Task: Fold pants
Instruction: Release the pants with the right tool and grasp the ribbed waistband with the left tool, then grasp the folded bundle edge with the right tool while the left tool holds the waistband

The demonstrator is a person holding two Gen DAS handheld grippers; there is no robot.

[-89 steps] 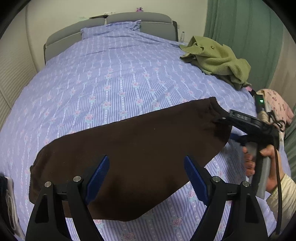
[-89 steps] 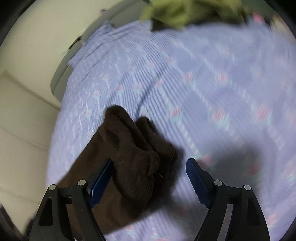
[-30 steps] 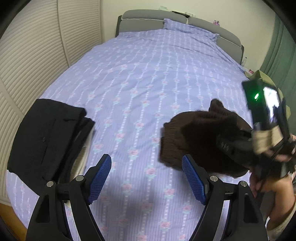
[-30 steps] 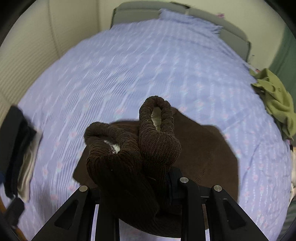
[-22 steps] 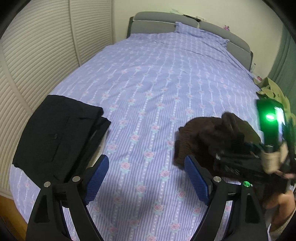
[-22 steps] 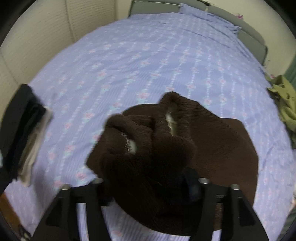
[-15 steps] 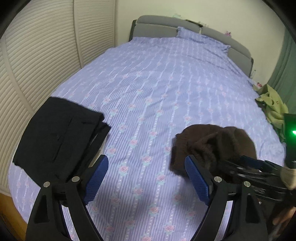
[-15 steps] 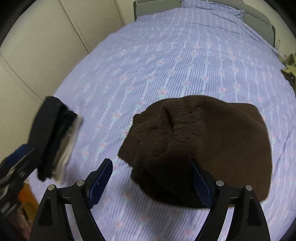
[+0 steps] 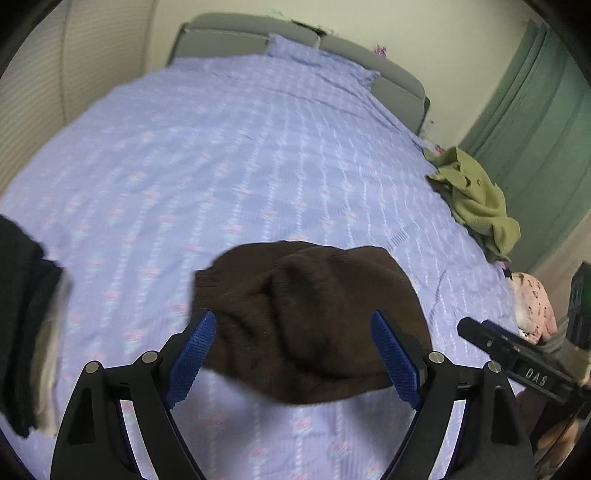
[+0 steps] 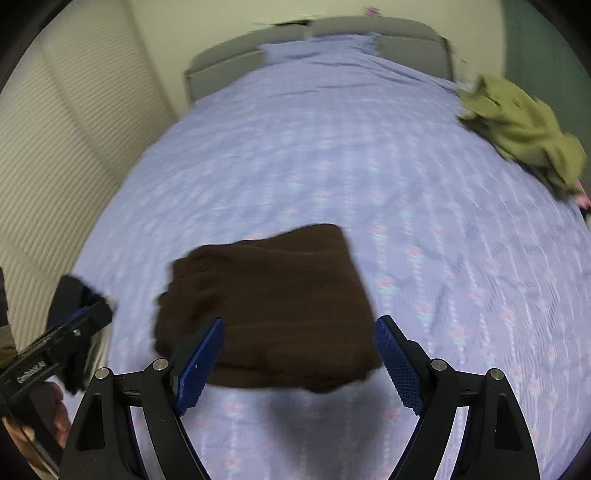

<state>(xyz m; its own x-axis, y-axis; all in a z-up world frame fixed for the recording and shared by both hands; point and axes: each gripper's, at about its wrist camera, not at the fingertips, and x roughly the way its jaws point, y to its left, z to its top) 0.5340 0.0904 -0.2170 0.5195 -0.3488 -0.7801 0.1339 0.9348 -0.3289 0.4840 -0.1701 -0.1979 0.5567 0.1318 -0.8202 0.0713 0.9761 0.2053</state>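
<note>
- We read "DAS" in white letters on the black body of the right gripper (image 9: 517, 354) where it enters the left wrist view; the white print on the left gripper (image 10: 55, 354) in the right wrist view is too blurred to read.
- We see the brown pants (image 10: 266, 310) lying folded into a compact, roughly rectangular bundle on the bed (image 10: 369, 166), near its foot edge and just ahead of both grippers.
- The left gripper (image 9: 295, 354) has its jaws wide apart, holding nothing.
- The right gripper (image 10: 299, 362) likewise has its jaws wide apart and empty; the blue pads (image 10: 199, 362) carry a fine grid texture.
- We note broad bare bedspread beyond the pants, up to the grey headboard (image 10: 325, 29).
- The pants are a thick ribbed knit; the bedspread is lilac with striped floral print.
- A dark folded stack (image 9: 26, 314) sits at the bed's left edge, well apart from the pants.
- A crumpled olive garment (image 10: 524, 125) lies near the right edge.
</note>
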